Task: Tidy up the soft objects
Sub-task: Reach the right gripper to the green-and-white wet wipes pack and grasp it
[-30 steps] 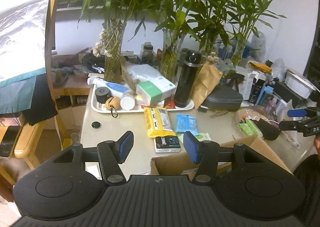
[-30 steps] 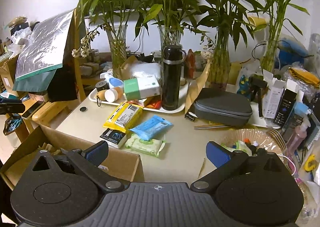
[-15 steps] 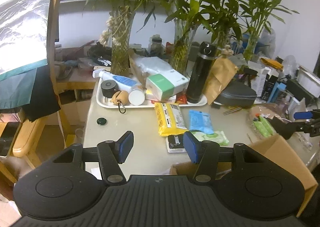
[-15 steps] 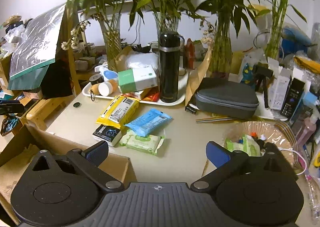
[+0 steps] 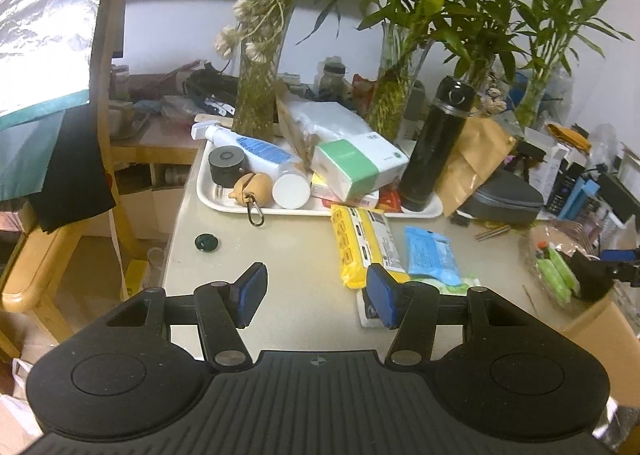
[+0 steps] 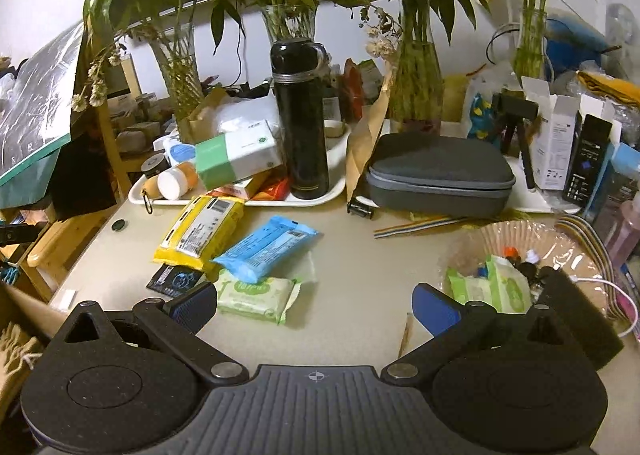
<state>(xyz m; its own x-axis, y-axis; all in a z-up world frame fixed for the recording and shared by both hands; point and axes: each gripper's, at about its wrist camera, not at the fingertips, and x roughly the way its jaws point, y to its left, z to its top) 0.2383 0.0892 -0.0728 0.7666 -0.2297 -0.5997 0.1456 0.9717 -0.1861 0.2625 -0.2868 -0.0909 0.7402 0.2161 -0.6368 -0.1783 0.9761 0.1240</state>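
Soft packs lie together on the beige table [image 6: 360, 255]: a yellow pack [image 6: 200, 231] [image 5: 362, 243], a blue pack [image 6: 266, 247] [image 5: 430, 255], a green wipes pack [image 6: 256, 293] and a small black packet [image 6: 174, 279]. My left gripper [image 5: 316, 289] is open and empty, above the table just left of the packs. My right gripper [image 6: 314, 305] is wide open and empty, low over the table with the green pack by its left finger. The right gripper also shows in the left wrist view [image 5: 618, 257].
A white tray [image 6: 240, 201] holds a black flask [image 6: 300, 119], a tissue box [image 6: 236, 159] and bottles. A grey case [image 6: 440, 175] lies right of it. A clear bag [image 6: 520, 267] holds green packs. A cardboard box [image 5: 600, 327] stands at the table's near edge. Plant vases line the back.
Both grippers have moved forward over the table towards the packs, which now look larger. The cardboard box has slipped mostly out of both views. Both sets of jaws stay open.
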